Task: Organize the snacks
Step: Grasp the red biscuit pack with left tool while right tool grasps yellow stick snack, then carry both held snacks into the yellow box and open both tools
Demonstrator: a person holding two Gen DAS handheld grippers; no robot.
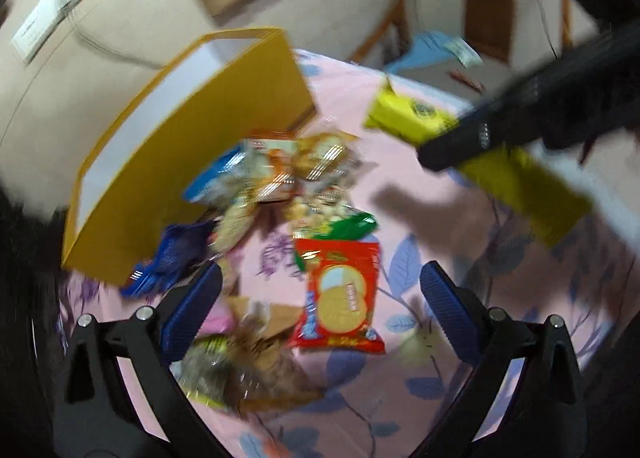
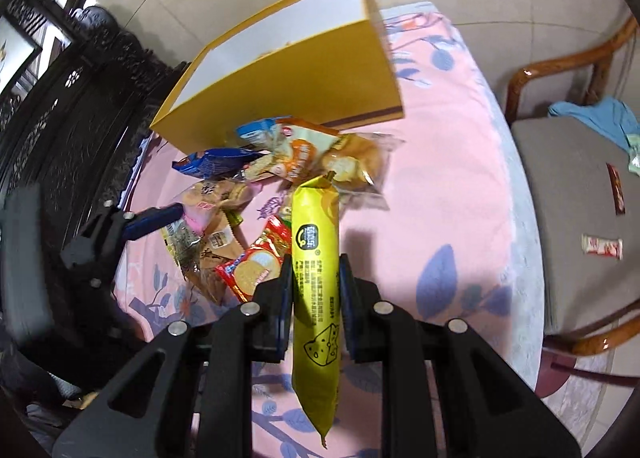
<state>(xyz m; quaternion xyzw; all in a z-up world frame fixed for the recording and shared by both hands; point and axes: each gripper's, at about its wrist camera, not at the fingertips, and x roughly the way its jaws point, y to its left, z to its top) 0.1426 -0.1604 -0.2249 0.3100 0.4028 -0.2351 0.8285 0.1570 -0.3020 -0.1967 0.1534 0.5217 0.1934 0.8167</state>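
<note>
A pile of snack packets (image 1: 280, 193) lies on the pink flowered cloth (image 1: 400, 398) in front of an open yellow box (image 1: 192, 161) with a white inside. My left gripper (image 1: 320, 302) is open, hovering over a red biscuit packet (image 1: 340, 298) at the pile's near edge. My right gripper (image 2: 316, 278) is shut on a long yellow cheese-print packet (image 2: 316, 298) and holds it above the cloth, pointing toward the box (image 2: 304, 77). The same yellow packet (image 1: 412, 117) and the right gripper show at upper right in the left wrist view. The pile also shows in the right wrist view (image 2: 280, 161).
A wooden chair (image 2: 576, 185) with a grey seat stands right of the table, with a blue cloth (image 2: 600, 113) and small wrappers (image 2: 602, 248) on it. Dark carved furniture (image 2: 72, 105) stands to the left. The floor is pale tile.
</note>
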